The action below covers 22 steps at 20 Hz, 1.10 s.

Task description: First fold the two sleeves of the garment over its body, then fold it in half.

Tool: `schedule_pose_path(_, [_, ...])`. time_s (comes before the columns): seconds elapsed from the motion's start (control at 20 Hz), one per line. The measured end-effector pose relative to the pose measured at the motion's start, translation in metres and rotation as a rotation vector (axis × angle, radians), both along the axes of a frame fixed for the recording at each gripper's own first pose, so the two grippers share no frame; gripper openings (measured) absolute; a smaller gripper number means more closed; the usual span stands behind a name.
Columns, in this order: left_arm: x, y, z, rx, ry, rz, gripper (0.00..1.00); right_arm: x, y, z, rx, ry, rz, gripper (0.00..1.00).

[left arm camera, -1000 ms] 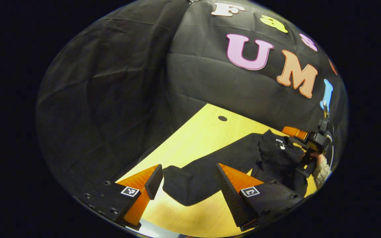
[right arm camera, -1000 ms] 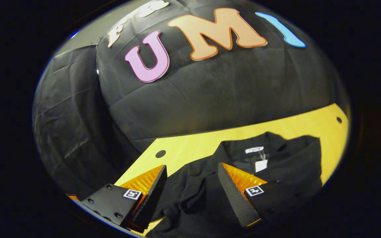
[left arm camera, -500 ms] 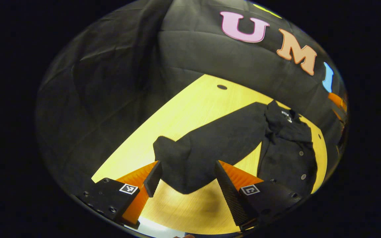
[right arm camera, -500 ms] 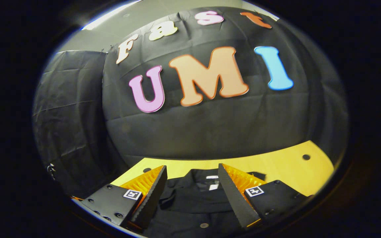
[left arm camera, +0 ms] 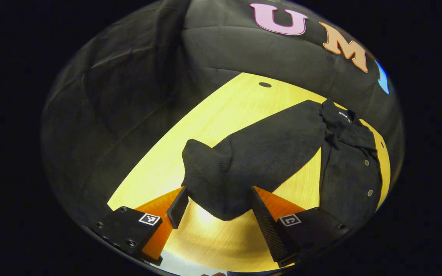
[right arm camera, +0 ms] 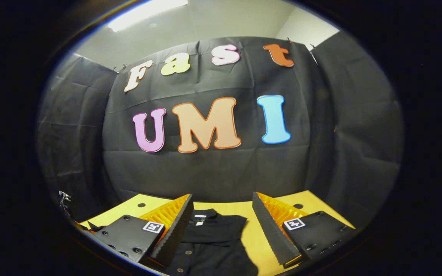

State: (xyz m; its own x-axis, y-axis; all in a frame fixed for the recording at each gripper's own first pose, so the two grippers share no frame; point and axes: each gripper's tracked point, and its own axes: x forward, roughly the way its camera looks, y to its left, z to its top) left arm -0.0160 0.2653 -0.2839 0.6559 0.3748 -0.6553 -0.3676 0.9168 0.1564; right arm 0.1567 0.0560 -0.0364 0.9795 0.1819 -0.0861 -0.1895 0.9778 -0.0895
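On the left side of the table (left arm camera: 221,115), the left gripper (left arm camera: 215,205) has come lower and closer to the sleeve (left arm camera: 251,157) than a moment ago. Its jaws stand wide open around the cuff end, holding nothing yet. I judge a grasp of this sleeve comes next. The sleeve lies stretched out flat, away from the shirt (left arm camera: 353,168), which rests to the right. Farther right, the right gripper (right arm camera: 221,230) has lifted away above the shirt (right arm camera: 213,245), open and empty; that sleeve seems already folded.
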Motion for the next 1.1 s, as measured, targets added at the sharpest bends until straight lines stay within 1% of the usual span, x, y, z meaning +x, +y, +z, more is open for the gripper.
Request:
schedule_pose_path(0.05, [0.001, -0.001, -0.003, 0.004, 0.013, -0.01, 0.96, -0.006, -0.005, 0.007, -0.008, -0.027, -0.02, 0.93])
schedule_pose_path(0.15, [-0.002, -0.001, -0.013, 0.022, 0.045, -0.026, 0.95, -0.017, -0.016, 0.009, -0.023, -0.041, -0.05, 0.93])
schedule_pose_path(0.25, [0.004, -0.002, -0.014, 0.042, 0.033, -0.052, 0.95, -0.03, -0.022, 0.009, -0.051, -0.038, -0.076, 1.0])
schedule_pose_path(0.3, [0.001, -0.002, -0.014, 0.039, 0.04, -0.058, 0.95, -0.036, -0.028, 0.007, -0.069, -0.033, -0.091, 0.93])
schedule_pose_path(0.35, [0.002, -0.002, -0.013, 0.038, 0.033, -0.062, 0.94, -0.042, -0.031, 0.008, -0.08, -0.033, -0.102, 0.97])
schedule_pose_path(0.4, [0.002, -0.002, -0.015, 0.028, 0.034, -0.063, 0.94, -0.047, -0.033, 0.009, -0.081, -0.035, -0.114, 0.94])
schedule_pose_path(0.45, [0.001, -0.004, -0.015, 0.012, 0.026, -0.066, 0.94, -0.052, -0.034, 0.009, -0.07, -0.031, -0.125, 0.94])
schedule_pose_path(0.5, [0.0, -0.005, -0.014, 0.003, 0.016, -0.061, 0.94, -0.056, -0.034, 0.006, -0.056, -0.023, -0.132, 0.97])
schedule_pose_path(0.55, [0.0, -0.005, -0.013, 0.004, 0.011, -0.066, 0.93, -0.06, -0.036, 0.004, -0.043, -0.015, -0.14, 0.94])
schedule_pose_path(0.7, [0.0, -0.006, -0.012, 0.005, 0.003, -0.112, 0.88, -0.066, -0.037, -0.006, -0.045, 0.013, -0.164, 0.94])
schedule_pose_path(0.75, [0.0, -0.007, -0.013, 0.0, 0.002, -0.122, 0.77, -0.069, -0.035, -0.007, -0.053, 0.018, -0.159, 0.94])
schedule_pose_path(0.8, [0.006, -0.012, -0.013, -0.005, -0.003, -0.128, 0.7, -0.072, -0.034, -0.008, -0.063, 0.02, -0.158, 0.94])
schedule_pose_path(0.85, [0.008, -0.015, -0.012, -0.008, -0.011, -0.122, 0.56, -0.073, -0.034, -0.007, -0.068, 0.021, -0.159, 0.94])
schedule_pose_path(0.9, [0.013, -0.012, -0.011, -0.013, -0.012, -0.104, 0.41, -0.073, -0.034, -0.005, -0.067, 0.019, -0.16, 0.94])
schedule_pose_path(0.95, [0.014, -0.013, -0.011, -0.028, -0.022, -0.089, 0.3, -0.074, -0.034, -0.004, -0.06, 0.018, -0.163, 0.96])
schedule_pose_path(1.05, [0.016, -0.013, -0.007, -0.063, -0.041, -0.037, 0.1, -0.076, -0.037, -0.001, -0.039, 0.015, -0.175, 0.97])
schedule_pose_path(1.1, [0.013, -0.013, -0.007, -0.068, -0.045, -0.028, 0.07, -0.076, -0.04, 0.0, -0.029, 0.013, -0.183, 0.97])
